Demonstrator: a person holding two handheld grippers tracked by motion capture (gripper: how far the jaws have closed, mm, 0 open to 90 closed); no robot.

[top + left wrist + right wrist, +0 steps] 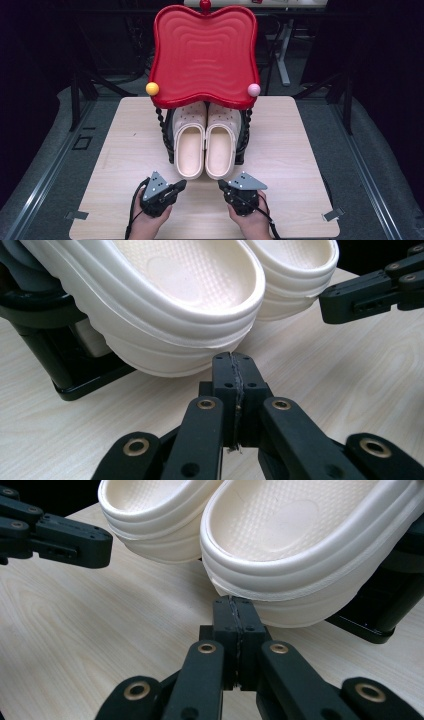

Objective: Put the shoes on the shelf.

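The red tray (204, 55) hides the toes of both clogs (205, 145) and most of the black rack (170, 140) in the high view. Both forearms are cut off at the near edge. Each gripper view crops the clogs' fronts.

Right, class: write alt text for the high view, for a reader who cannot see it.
A pair of cream clogs sits side by side on a black rack under a red tray at the far side of a pale wooden table. In front of the heels, a person's hands hold the left gripper and right gripper, both shut and empty.
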